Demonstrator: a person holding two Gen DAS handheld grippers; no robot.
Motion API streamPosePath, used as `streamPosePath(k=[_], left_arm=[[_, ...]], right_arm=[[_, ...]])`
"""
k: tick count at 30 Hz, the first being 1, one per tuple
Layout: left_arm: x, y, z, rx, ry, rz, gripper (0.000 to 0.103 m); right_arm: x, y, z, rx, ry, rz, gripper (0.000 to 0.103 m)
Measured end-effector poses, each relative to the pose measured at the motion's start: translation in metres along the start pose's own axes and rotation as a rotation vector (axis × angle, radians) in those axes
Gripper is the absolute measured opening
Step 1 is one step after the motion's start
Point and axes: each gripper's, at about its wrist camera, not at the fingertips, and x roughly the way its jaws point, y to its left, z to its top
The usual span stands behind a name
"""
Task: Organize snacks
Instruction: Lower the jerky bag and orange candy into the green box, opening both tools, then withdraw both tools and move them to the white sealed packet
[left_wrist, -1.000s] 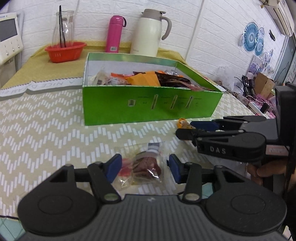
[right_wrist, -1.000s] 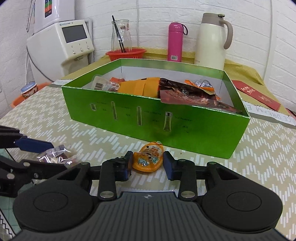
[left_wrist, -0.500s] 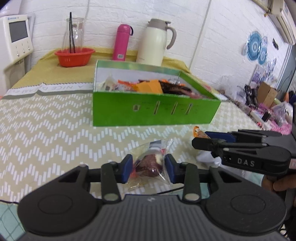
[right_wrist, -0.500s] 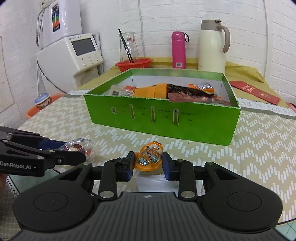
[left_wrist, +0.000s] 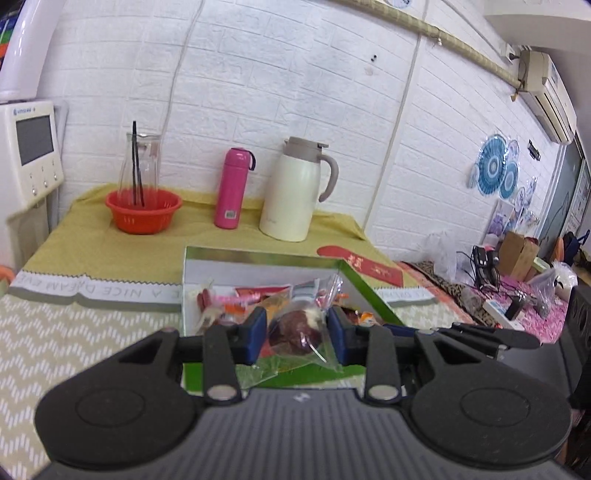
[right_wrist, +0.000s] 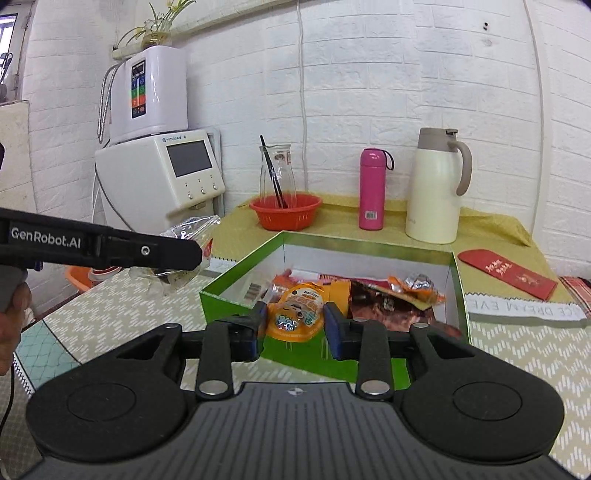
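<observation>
My left gripper (left_wrist: 297, 332) is shut on a clear packet with a dark red snack (left_wrist: 295, 326) and holds it in the air above the near wall of the green box (left_wrist: 258, 254). My right gripper (right_wrist: 295, 323) is shut on an orange snack pouch (right_wrist: 297, 314) and holds it above the near edge of the green box (right_wrist: 369, 242), which holds several snack packets. In the right wrist view the left gripper (right_wrist: 110, 251) shows at the left with its clear packet (right_wrist: 192, 232). The right gripper's fingers (left_wrist: 480, 334) show at the right of the left wrist view.
An orange basket with a glass carafe (left_wrist: 143, 210), a pink flask (left_wrist: 233, 188) and a cream thermos jug (left_wrist: 295, 192) stand behind the box on the yellow cloth. A red envelope (right_wrist: 508, 273) lies right of the box. A white water dispenser (right_wrist: 162, 177) stands at the left.
Both grippers closed on their snacks, lifted them off the table and moved forward to the box's near edge.
</observation>
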Motion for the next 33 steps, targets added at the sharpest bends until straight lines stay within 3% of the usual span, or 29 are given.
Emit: streamPosePath(k=[11, 13, 15, 16, 17, 19, 20, 21, 24, 33], left_arm=[[0.069, 0.031, 0.022, -0.092, 0.039, 0.043, 0.033], [0.077, 0.033, 0.023, -0.092, 0.045, 0.043, 0.033], [0.085, 0.034, 0.022, -0.094, 0.049, 0.034, 0.037], [0.086, 0.035, 0.021, -0.096, 0.041, 0.038, 0.050], [0.085, 0.035, 0.019, -0.097, 0.020, 0.053, 0.079], [0.080, 0.033, 0.014, -0.088, -0.054, 0.087, 0.084], [0.079, 0.032, 0.014, -0.068, -0.069, 0.104, 0.098], [0.080, 0.030, 0.014, -0.053, -0.072, 0.127, 0.103], [0.082, 0.025, 0.013, -0.036, -0.059, 0.185, 0.103], [0.062, 0.008, 0.012, 0.010, -0.050, 0.199, 0.103]], right_arm=[[0.062, -0.011, 0.019, -0.018, 0.000, -0.051, 0.062], [0.073, -0.009, 0.020, -0.037, 0.000, -0.059, 0.066], [0.083, -0.008, 0.018, -0.069, 0.006, -0.066, 0.076], [0.089, -0.006, 0.016, -0.101, 0.031, -0.083, 0.087], [0.092, -0.004, 0.013, -0.132, 0.049, -0.106, 0.103], [0.088, -0.001, 0.004, -0.203, 0.011, -0.147, 0.103], [0.085, 0.000, 0.001, -0.230, 0.004, -0.149, 0.103], [0.084, 0.000, -0.001, -0.241, 0.012, -0.150, 0.103], [0.081, -0.003, -0.003, -0.219, 0.024, -0.140, 0.103], [0.053, -0.007, 0.001, -0.153, 0.020, -0.127, 0.103]])
